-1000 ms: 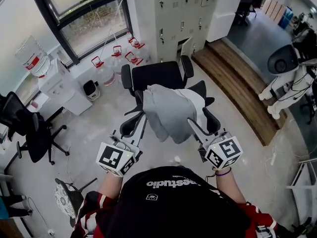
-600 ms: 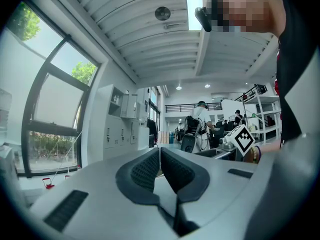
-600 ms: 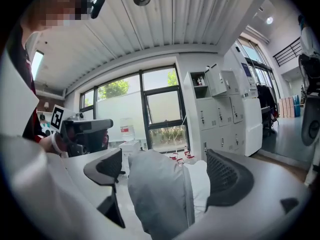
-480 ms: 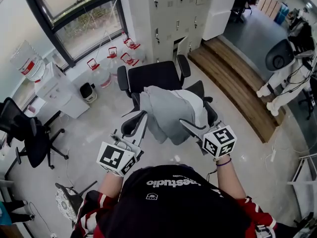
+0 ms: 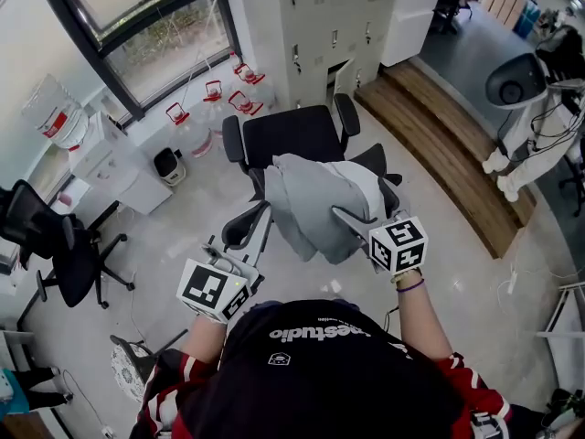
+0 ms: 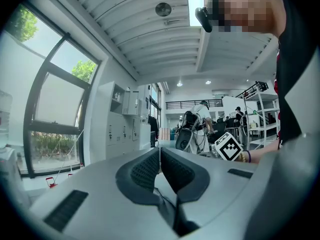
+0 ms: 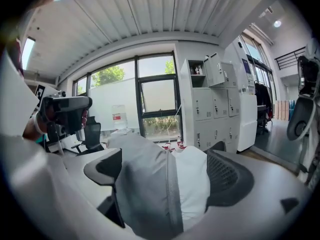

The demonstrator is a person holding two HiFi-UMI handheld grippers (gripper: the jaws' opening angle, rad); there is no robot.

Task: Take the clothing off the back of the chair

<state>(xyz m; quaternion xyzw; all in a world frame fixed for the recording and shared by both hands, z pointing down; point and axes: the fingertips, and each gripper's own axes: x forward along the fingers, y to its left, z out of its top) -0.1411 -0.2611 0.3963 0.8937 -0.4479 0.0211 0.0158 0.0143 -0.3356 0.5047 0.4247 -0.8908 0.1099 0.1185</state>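
Over the back of the black office chair (image 5: 288, 135) in the middle of the floor hangs the grey clothing (image 5: 311, 204), draped across the top edge and falling down the rear side toward the person, with a paler lining showing on its right part. Just behind the chair's back, on its right side, the right gripper (image 7: 170, 164) has its jaws spread wide. The grey and white cloth fills the gap between them and covers part of the left pad, though whether the pads press on it cannot be told. Behind the chair's left armrest, the left gripper (image 6: 160, 153) is held level with its two dark ribbed pads closed against each other and nothing between them, clear of the clothing. Both grippers show their marker cubes from above, the left one lower and farther from the chair than the right. Beyond the chair's seat stand grey lockers (image 5: 320, 16), and to the left of those a large dark-framed window (image 5: 146, 26). Well to the left of the chair is a second black chair (image 5: 55, 245), and beyond that a water jug (image 5: 57, 108) sits on a white cabinet. To the right of the chair runs a wooden step (image 5: 448, 163), with a white robot (image 5: 530, 99) past it.
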